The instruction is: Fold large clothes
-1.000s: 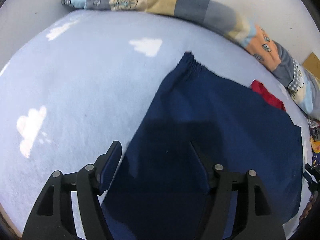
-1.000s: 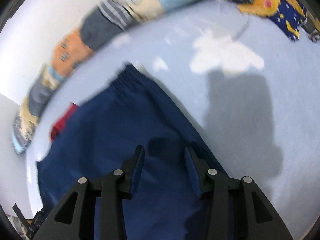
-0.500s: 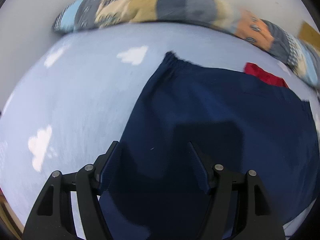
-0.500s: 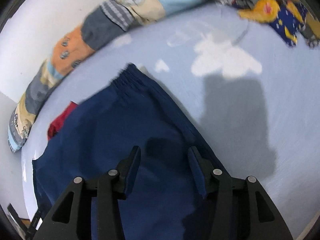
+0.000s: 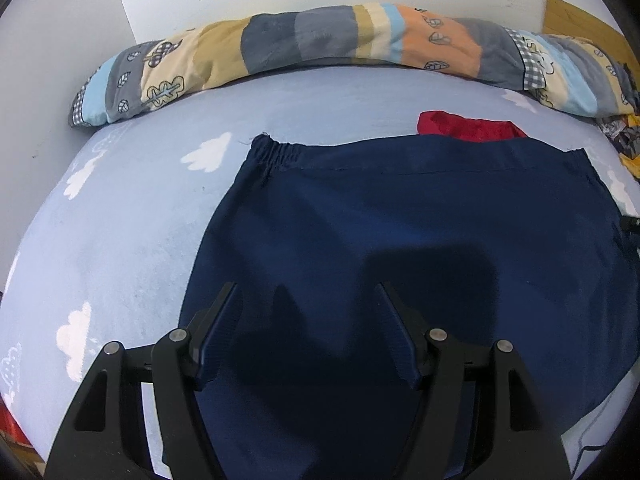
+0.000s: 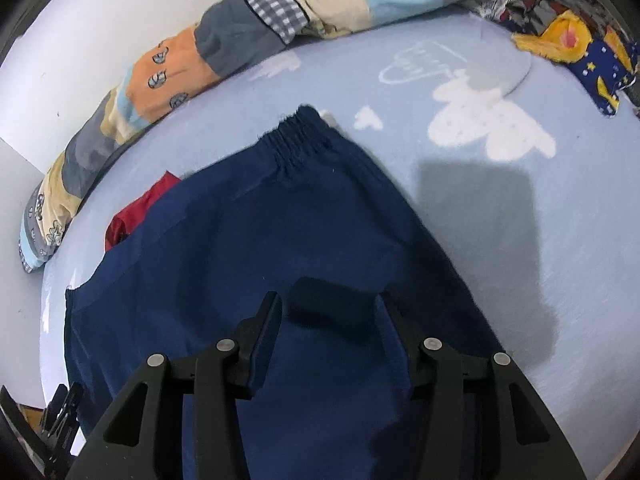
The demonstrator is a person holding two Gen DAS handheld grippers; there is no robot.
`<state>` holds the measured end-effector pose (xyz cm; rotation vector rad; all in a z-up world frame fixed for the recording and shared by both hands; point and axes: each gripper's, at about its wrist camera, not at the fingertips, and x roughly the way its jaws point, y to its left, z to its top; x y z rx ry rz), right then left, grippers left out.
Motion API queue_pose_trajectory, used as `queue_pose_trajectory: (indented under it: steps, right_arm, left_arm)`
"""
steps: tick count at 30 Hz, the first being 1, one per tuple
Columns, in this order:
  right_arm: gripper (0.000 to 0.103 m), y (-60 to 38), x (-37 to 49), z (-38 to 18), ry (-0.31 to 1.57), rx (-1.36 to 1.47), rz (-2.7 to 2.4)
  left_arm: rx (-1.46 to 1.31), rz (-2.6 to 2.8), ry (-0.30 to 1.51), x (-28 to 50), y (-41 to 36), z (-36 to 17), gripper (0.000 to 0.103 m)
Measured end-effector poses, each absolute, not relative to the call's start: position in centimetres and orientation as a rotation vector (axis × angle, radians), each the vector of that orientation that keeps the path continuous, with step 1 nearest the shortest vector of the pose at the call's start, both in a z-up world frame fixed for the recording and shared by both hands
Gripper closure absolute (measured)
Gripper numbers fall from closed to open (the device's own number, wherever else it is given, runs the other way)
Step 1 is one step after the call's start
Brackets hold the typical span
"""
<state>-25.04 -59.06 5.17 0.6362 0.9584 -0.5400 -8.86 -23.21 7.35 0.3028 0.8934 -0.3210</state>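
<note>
Judging by how things lie, folding has barely begun. Navy garment [image 5: 400, 248] w/ a gathered elastic waistband [image 5: 276, 152] lies spread flat on the bed [image 5: 132, 232], waistband toward the far side near the patchwork quilt roll [image 5: 320, 40]; no fold or crease across it that I can see. A red cloth [image 5: 468, 128] peeks out from under the far edge.

Left gripper [image 5: 306, 320] hovers over the near-left part of the garment, jaws apart, nothing between them. Right gripper [image 6: 328, 324] is over the near-right part close to the side edge; its jaws have just been opening and now stand apart, no cloth pinched.

Left to do, I'd say: pick up an edge or corners, make the folds, tidy the stack. Basically everything.
</note>
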Motion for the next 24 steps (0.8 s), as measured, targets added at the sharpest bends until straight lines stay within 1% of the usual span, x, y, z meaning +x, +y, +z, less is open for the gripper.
queue_pose_trajectory:
  steps: [3, 8, 14, 19, 24]
  right_arm:
    - [0.053, -58.2, -24.4, 5.7, 0.96, 0.558, -0.539]
    - [0.053, -57.7, -23.8, 4.9, 0.998, 0.568, -0.5]
    - [0.053, -56.9, -23.7, 5.6, 0.977, 0.542, -0.472]
    - [0.053, -56.7, -23.3, 4.3, 1.034, 0.577, -0.443]
    - [0.053, -56.3, -23.3, 5.3, 0.999, 0.539, -0.439]
  left_arm:
    - [0.302, -0.325, 0.89, -8.8, -23.2, 7.4, 0.036]
    - [0.306, -0.322, 0.89, -8.8, -23.3, 7.3, 0.036]
    - [0.308, -0.323, 0.887, -8.9, -23.3, 7.3, 0.036]
    - [0.316, -0.324, 0.885, -9.0, -23.4, 7.3, 0.036]
    - [0.319, -0.325, 0.884, -9.1, -23.4, 7.4, 0.036]
